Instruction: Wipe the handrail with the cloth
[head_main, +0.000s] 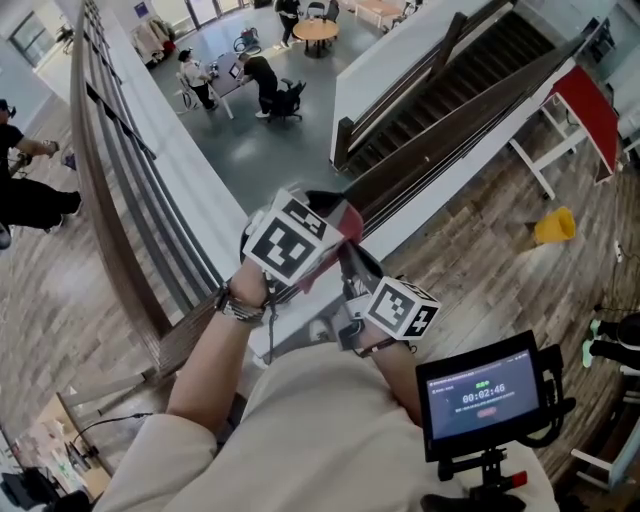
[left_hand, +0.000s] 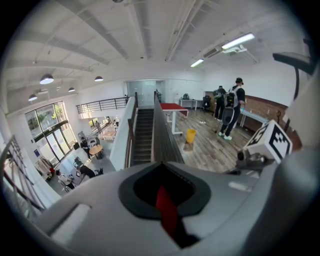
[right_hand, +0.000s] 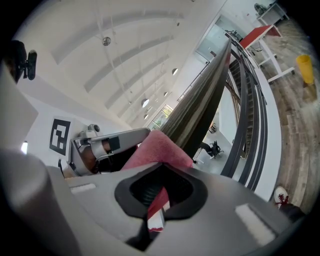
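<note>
A red cloth (head_main: 343, 222) is bunched over the dark handrail (head_main: 186, 336), stretched between my two grippers. My left gripper (head_main: 300, 243), under its marker cube, is shut on one end; in the left gripper view a red strip of cloth (left_hand: 165, 211) sits pinched in its jaws (left_hand: 165, 200). The right gripper (head_main: 372, 300) sits just below and to the right, shut on the other end; in the right gripper view the pink-red cloth (right_hand: 156, 148) rises from its jaws (right_hand: 157, 200) against the handrail (right_hand: 200, 110). Both sets of fingertips are hidden in the head view.
The railing (head_main: 92, 180) curves away to the upper left over a drop to a lower floor with people at tables (head_main: 262, 78). A staircase (head_main: 450, 80) descends at the upper right. A yellow bin (head_main: 555, 226) stands on the wood floor. A small screen (head_main: 482, 390) sits at the lower right.
</note>
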